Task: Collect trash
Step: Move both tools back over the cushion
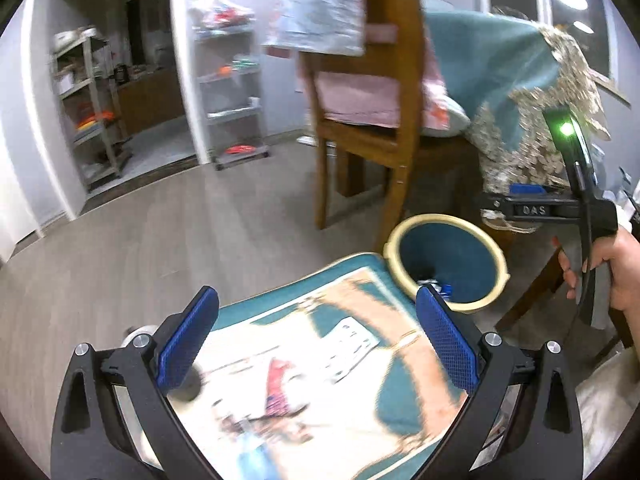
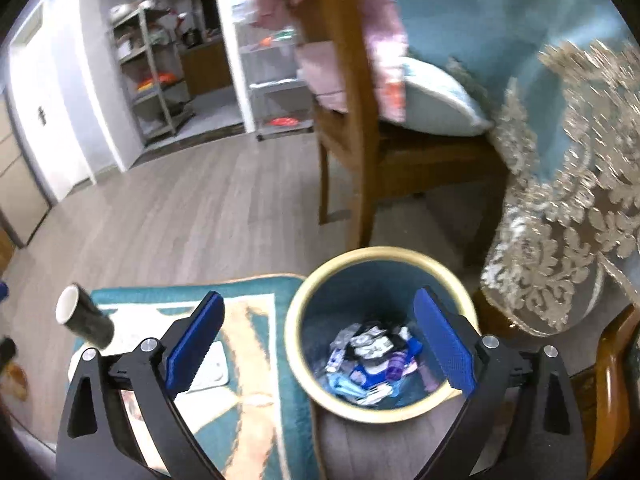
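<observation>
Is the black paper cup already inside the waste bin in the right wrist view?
No, the black cup lies on its side on the rug, left of the bin, which holds only wrappers.

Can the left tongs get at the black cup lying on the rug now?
Probably yes. The left tongs are open and empty, the cup lies uncovered at the rug's edge, and nothing stands between them.

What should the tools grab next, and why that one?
Probably the left tool should go for the black paper cup lying on the rug. Both tools are open and empty, the bin already holds wrappers, and the cup lies on the left.
</observation>
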A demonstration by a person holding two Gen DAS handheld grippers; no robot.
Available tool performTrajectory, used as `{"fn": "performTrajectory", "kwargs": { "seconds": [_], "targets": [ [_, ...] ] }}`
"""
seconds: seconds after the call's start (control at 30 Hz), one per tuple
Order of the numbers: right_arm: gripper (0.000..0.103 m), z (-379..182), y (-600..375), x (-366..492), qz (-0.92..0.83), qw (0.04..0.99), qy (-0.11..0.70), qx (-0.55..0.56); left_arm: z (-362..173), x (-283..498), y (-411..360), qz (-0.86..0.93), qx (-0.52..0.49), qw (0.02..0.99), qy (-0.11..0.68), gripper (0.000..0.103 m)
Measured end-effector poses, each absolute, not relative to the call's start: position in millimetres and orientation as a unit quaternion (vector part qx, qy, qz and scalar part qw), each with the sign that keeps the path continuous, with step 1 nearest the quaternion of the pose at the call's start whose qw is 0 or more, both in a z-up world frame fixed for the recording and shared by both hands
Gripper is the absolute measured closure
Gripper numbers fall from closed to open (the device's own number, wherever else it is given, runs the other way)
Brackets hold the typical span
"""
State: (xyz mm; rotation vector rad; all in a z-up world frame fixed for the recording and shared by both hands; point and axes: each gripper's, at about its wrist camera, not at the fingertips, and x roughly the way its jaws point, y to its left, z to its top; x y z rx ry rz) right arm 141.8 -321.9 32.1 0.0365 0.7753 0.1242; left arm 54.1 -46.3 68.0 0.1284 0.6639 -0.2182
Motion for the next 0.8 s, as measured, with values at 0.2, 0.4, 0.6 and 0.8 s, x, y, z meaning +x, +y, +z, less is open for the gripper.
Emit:
{"fn": "performTrajectory", "kwargs": {
  "seconds": [0.2,0.4,0.6,0.8],
  "targets": [
    [0.008,32.8,-276.6,133.1,0.078,0.920,0.384,-0.002,58.8,30.2,19.1,-0.048,0.008,0.943,0.329,0.006],
    [0.007,14.5,-234.9,129.4,0.098,0.906,0.412,0.006,30.7,22.7,58.8,-0.019,-0.028,0.936,0.350,0.006],
    [0.007,-9.0,-189.7,130.7,0.108,0.890,0.444,0.007,4.3,20.7,78.5,0.001,-0.009,0.927,0.374,0.006],
    [0.007,-39.0,-145.9,137.1,0.116,0.874,0.472,0.022,-40.5,22.5,86.2,0.018,-0.001,0.913,0.408,0.006]
  ]
}}
